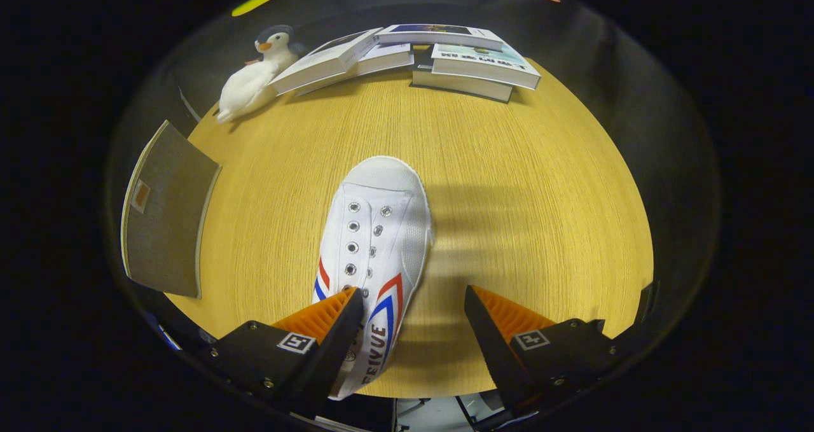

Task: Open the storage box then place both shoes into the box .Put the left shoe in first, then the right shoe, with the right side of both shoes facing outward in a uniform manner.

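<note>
Between the open tool's [413, 308] fingers lies a shoe [374, 247].

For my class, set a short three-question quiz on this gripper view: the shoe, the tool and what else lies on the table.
1. True or false: the tool is shut on the white shoe.
2. Which lies beyond the shoe's toe, at the table's far edge? A) a mug B) books and a penguin toy C) a second shoe
3. Fill in: the shoe lies by the tool's ____ finger, which overlaps its rear part.

Key
1. False: the fingers stand apart, the right one over bare table.
2. B
3. left
</note>
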